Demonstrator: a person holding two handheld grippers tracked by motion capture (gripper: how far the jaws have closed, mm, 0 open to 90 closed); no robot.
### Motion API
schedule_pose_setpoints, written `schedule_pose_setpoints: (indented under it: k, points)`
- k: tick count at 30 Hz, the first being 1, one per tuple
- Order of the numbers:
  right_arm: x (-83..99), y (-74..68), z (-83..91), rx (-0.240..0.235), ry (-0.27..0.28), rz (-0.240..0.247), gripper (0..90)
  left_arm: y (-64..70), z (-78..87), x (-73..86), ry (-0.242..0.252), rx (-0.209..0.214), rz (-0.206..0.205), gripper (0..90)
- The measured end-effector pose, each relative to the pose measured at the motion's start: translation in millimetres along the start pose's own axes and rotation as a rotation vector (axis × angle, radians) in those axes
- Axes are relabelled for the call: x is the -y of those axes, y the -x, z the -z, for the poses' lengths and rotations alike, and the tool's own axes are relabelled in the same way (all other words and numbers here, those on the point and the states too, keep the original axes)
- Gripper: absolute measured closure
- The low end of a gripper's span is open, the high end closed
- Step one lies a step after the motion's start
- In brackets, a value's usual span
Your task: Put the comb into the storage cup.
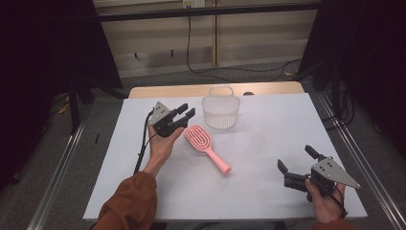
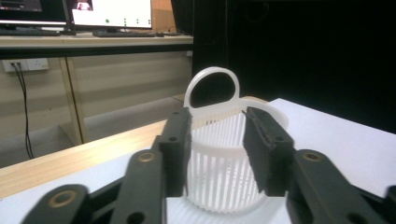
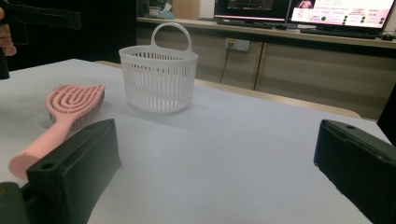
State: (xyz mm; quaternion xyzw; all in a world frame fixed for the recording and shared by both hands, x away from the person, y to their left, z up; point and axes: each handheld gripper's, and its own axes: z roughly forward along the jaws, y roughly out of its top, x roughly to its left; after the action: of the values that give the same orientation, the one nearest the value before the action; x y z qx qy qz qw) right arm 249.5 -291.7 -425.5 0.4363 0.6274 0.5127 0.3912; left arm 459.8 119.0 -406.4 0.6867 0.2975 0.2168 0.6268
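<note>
- Pink hairbrush [image 1: 207,147] lies mid-table, near the far edge's white basket [image 1: 220,112]: light, stiff, smooth plastic.
- Best grip: its narrow handle.
- Left gripper [image 1: 184,115] and right gripper [image 1: 297,158] both gape empty.

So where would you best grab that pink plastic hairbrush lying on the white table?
Probably the pink plastic hairbrush by its slim straight handle, coming down from above with the jaws across its width. It lies flat, and the handle is far narrower than the wide slotted head. The right gripper, jaws wide open, faces that handle end.
</note>
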Motion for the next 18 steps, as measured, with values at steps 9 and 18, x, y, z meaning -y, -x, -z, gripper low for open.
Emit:
schedule_pose_setpoints:
  k: [9, 18]
  points:
    - [0.1, -0.6, 0.0, -0.009, -0.001, 0.002, 0.0, -1.8, -10.5, 4.6, -0.046, 0.038, 0.021, 84.3]
    - [0.1, -0.9, 0.3, -0.010, 0.002, 0.002, 0.0, -5.6, -21.5, 5.7, -0.167, 0.054, 0.050, 90.0]
